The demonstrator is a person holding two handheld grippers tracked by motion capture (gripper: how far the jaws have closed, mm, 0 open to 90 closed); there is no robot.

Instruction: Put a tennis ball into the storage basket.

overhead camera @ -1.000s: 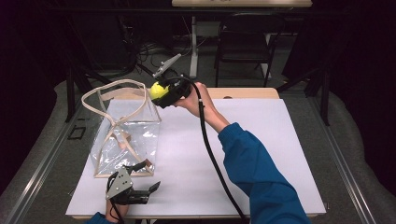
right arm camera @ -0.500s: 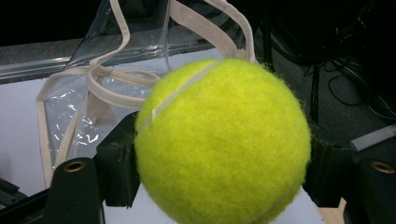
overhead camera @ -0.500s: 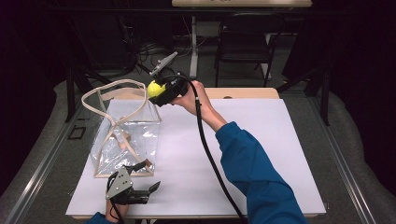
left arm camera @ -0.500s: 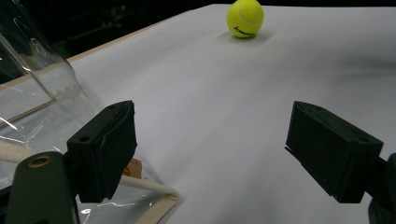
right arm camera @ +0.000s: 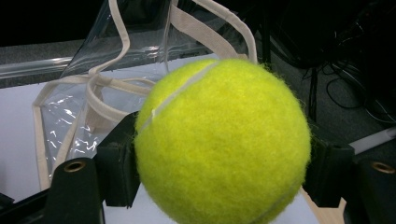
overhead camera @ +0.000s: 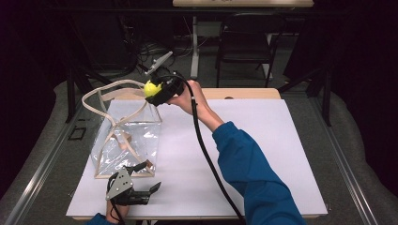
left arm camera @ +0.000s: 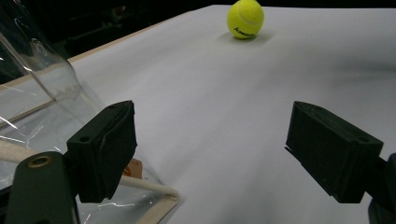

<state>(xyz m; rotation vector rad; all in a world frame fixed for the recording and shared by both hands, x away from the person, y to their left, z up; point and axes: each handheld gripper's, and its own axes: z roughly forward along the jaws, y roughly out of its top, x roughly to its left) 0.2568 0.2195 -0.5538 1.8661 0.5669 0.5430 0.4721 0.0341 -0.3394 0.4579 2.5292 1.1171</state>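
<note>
A clear plastic tote bag (overhead camera: 124, 140) with beige straps stands open at the table's left. My right gripper (overhead camera: 153, 90) is shut on a yellow tennis ball (overhead camera: 150, 87) and holds it in the air over the bag's far right top edge. In the right gripper view the ball (right arm camera: 222, 144) sits between both jaws, with the bag (right arm camera: 93, 102) behind and below it. My left gripper (overhead camera: 149, 193) lies open near the table's front edge, just in front of the bag's near corner. A second tennis ball (left arm camera: 245, 18) rests on the table far ahead of the open left gripper (left arm camera: 229, 154).
White sheet (overhead camera: 263, 154) covers the tabletop, right of the bag. The right gripper's black cable (overhead camera: 206, 154) trails across it beside the blue sleeve (overhead camera: 253, 178). Chairs and stands (overhead camera: 244, 51) are in the dark beyond the far edge.
The right gripper has drifted slightly left with the ball, closer over the bag's opening. The left gripper has stayed where it was.
</note>
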